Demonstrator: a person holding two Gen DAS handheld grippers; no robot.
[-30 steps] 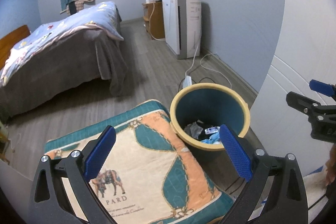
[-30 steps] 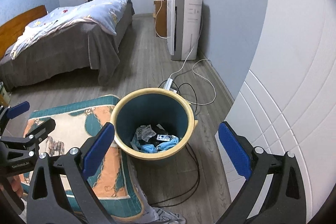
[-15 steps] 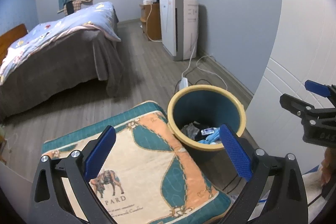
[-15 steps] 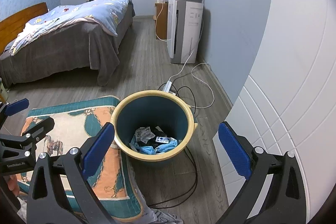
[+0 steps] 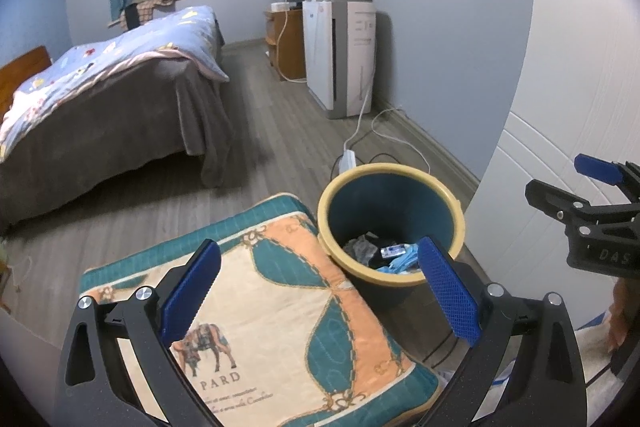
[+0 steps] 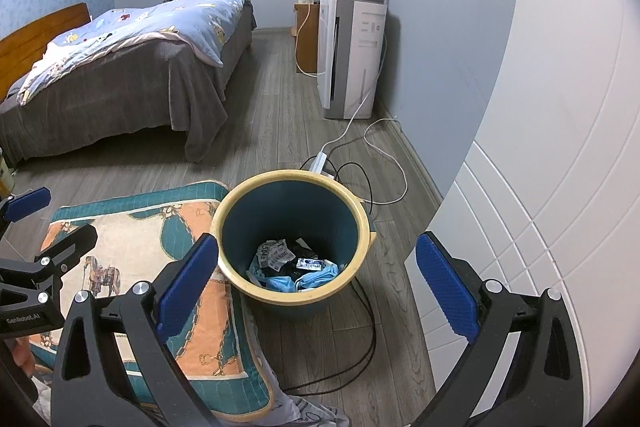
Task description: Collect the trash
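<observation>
A round bin (image 5: 400,171) (image 6: 230,203) with a yellow rim and a teal inside stands on the wood floor. Crumpled paper, a small packet and blue masks (image 6: 316,277) lie at its bottom. My left gripper (image 5: 316,287) hovers open above a patterned cushion (image 5: 280,311), the bin ahead to its right. My right gripper (image 6: 316,285) is open too, held above the bin. Each gripper shows in the other's view, the right one (image 5: 588,195) at the right edge and the left one (image 6: 36,227) at the left edge. Nothing is held between either pair of fingers.
The cushion (image 6: 120,251) touches the bin's left side. Black and white cables (image 6: 372,195) and a power strip (image 5: 347,159) lie behind the bin. A white cabinet (image 6: 552,211) stands at the right, a bed (image 5: 104,115) at the left, a white appliance (image 6: 352,55) by the far wall.
Both grippers have drawn back and risen slightly, so the bin sits a little farther off in each view. Both stay open.
</observation>
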